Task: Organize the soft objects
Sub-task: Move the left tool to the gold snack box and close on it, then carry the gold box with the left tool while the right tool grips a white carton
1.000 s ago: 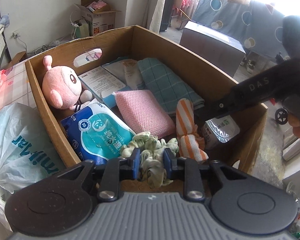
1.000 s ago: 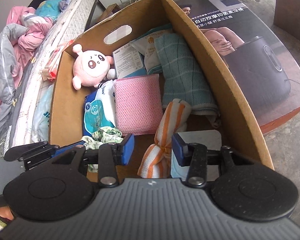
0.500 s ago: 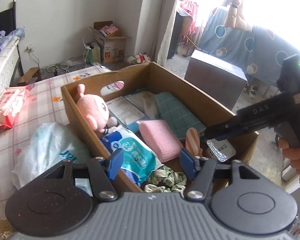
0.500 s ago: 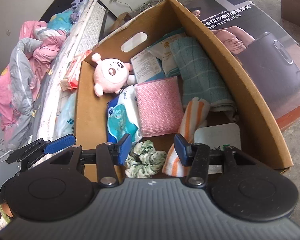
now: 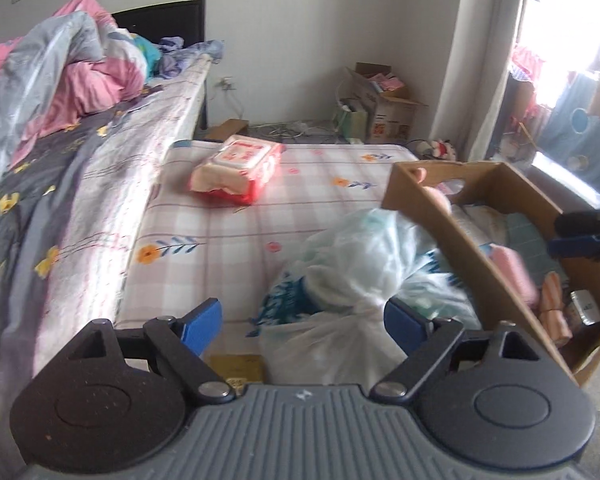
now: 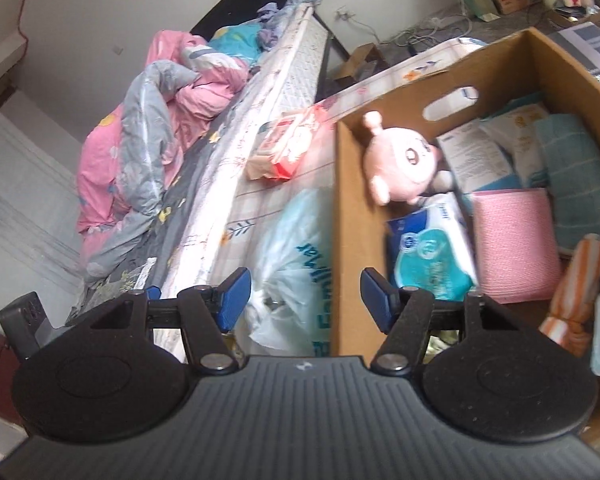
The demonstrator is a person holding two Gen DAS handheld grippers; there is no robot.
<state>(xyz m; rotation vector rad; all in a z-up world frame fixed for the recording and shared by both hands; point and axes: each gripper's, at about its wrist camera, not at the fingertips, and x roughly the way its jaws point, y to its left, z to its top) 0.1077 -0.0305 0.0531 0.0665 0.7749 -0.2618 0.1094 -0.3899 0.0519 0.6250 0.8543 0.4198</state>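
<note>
Left wrist: my left tool (image 5: 303, 318) is spreading its jaws, pinching nothing, aimed over the white plastic bag (image 5: 356, 264) on the low mattress (image 5: 204, 240). Red wipes pack (image 5: 238, 170) also lies outside the cardboard box (image 5: 460, 240).

Right wrist: right tool (image 6: 305, 295) is empty too, jaws opening. Box already holds pink plush (image 6: 400, 166), pink sponge (image 6: 514, 240), teal towel (image 6: 580, 184), striped cloth (image 6: 578, 286). I judge it mostly done; bag and pack left.

matt cardboard box (image 6: 384, 152), crinkly plastic bag (image 5: 356, 264)
</note>
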